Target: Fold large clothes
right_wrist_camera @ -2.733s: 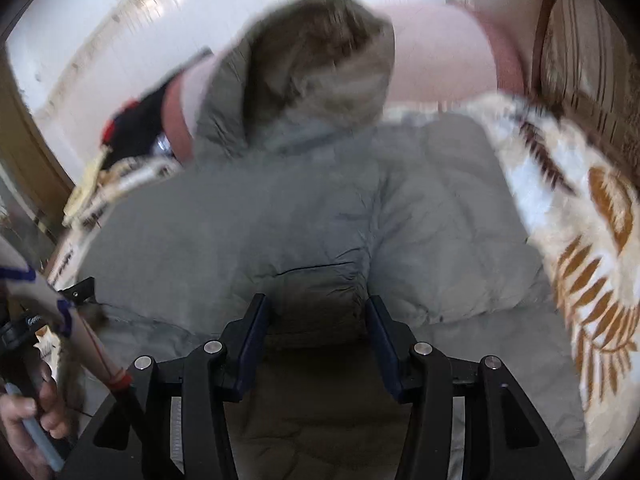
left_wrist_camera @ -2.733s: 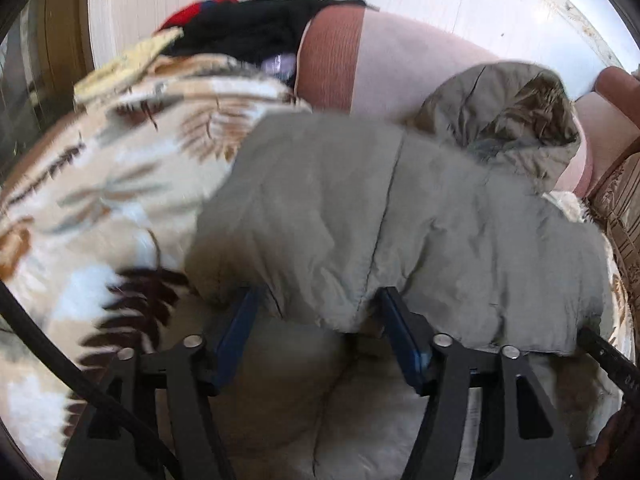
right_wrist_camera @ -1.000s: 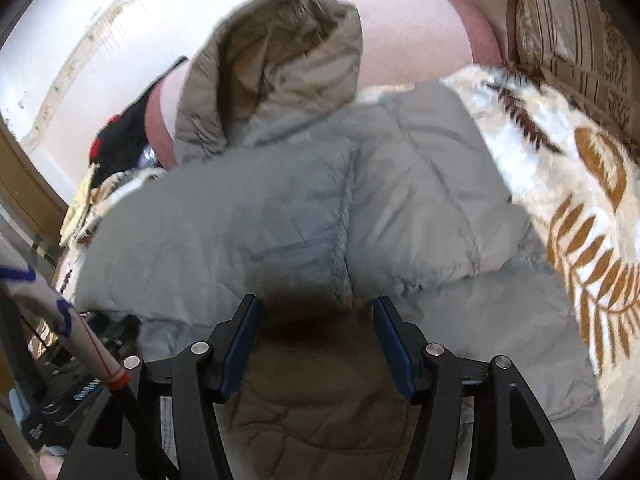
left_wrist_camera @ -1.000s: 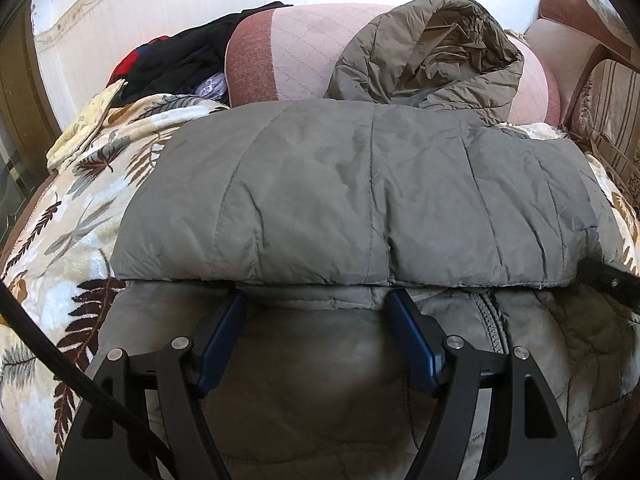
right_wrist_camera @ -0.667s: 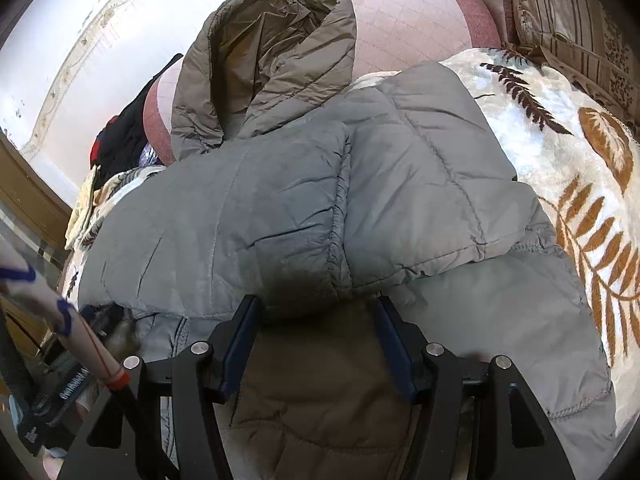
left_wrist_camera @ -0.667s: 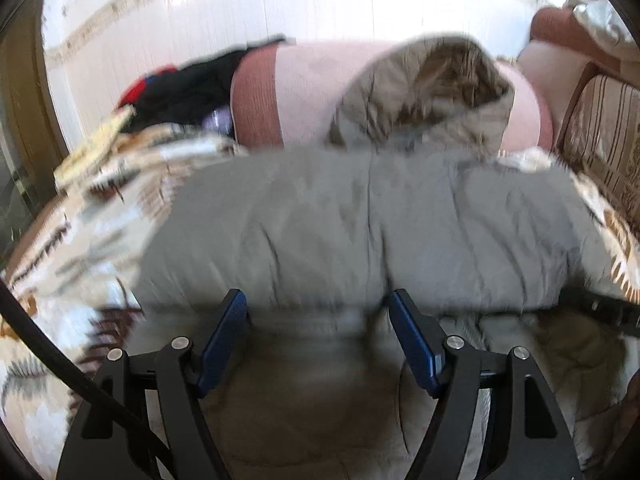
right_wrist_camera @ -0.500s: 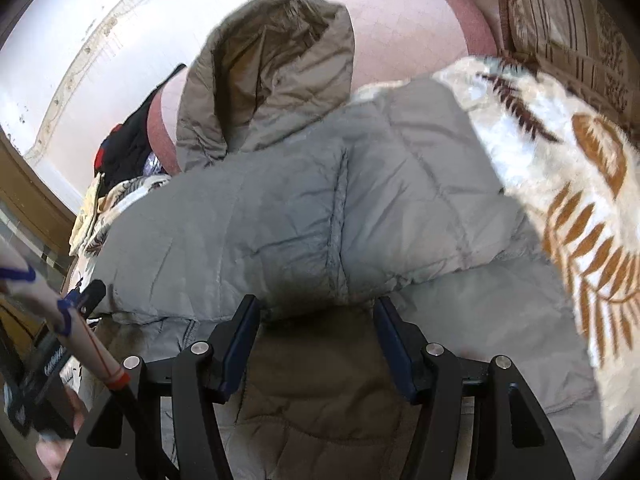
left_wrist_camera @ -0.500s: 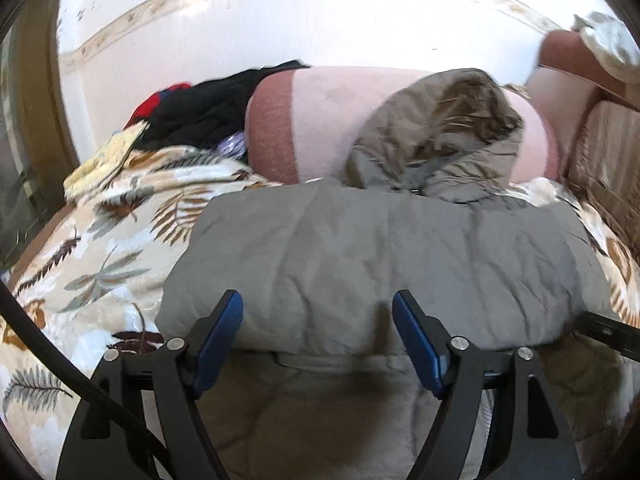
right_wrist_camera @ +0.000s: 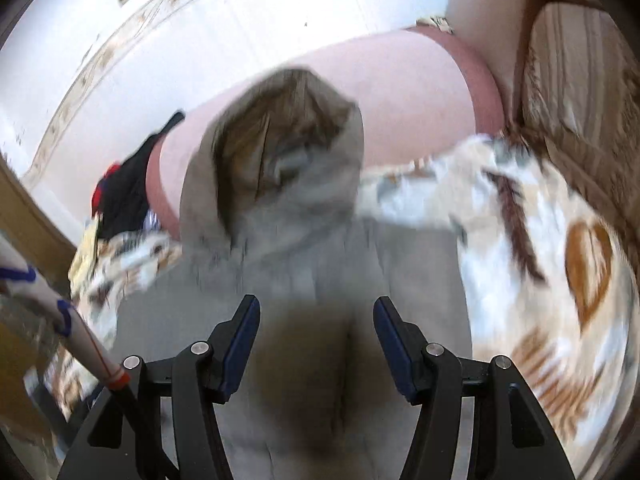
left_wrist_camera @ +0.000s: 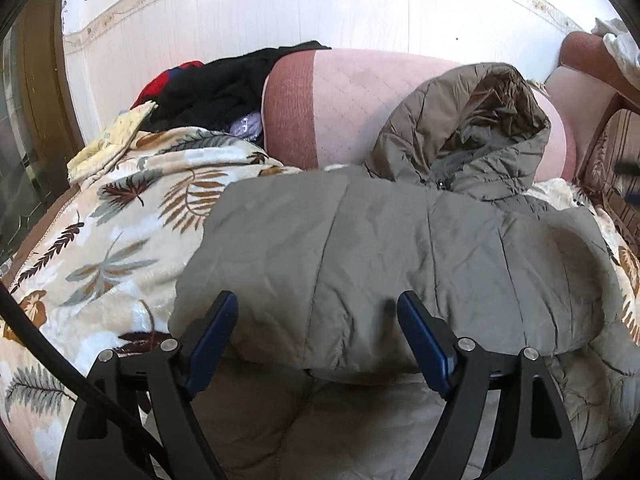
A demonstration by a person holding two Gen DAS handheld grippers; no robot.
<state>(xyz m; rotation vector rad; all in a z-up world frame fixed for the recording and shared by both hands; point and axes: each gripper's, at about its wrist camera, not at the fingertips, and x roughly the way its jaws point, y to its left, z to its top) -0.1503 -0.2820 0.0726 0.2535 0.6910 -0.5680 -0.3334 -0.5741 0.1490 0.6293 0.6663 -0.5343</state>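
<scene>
A large olive-grey padded jacket (left_wrist_camera: 400, 248) lies on a leaf-patterned blanket (left_wrist_camera: 100, 248), its lower part folded up over the body. Its hood (left_wrist_camera: 472, 144) leans against a pink bolster (left_wrist_camera: 352, 100). My left gripper (left_wrist_camera: 316, 328) is open and empty, hovering just above the folded edge. My right gripper (right_wrist_camera: 316, 332) is open and empty above the jacket (right_wrist_camera: 320, 280), with the hood (right_wrist_camera: 276, 168) straight ahead; this view is motion-blurred.
A pile of black and red clothes (left_wrist_camera: 216, 88) and a yellow cloth (left_wrist_camera: 108, 144) lie at the back left. A striped sofa arm (right_wrist_camera: 576, 92) stands at the right. A white wall is behind the bolster (right_wrist_camera: 400, 92).
Both grippers have lifted up and away from the folded edge of the jacket. The right gripper has swung forward toward the hood. The jacket stays folded.
</scene>
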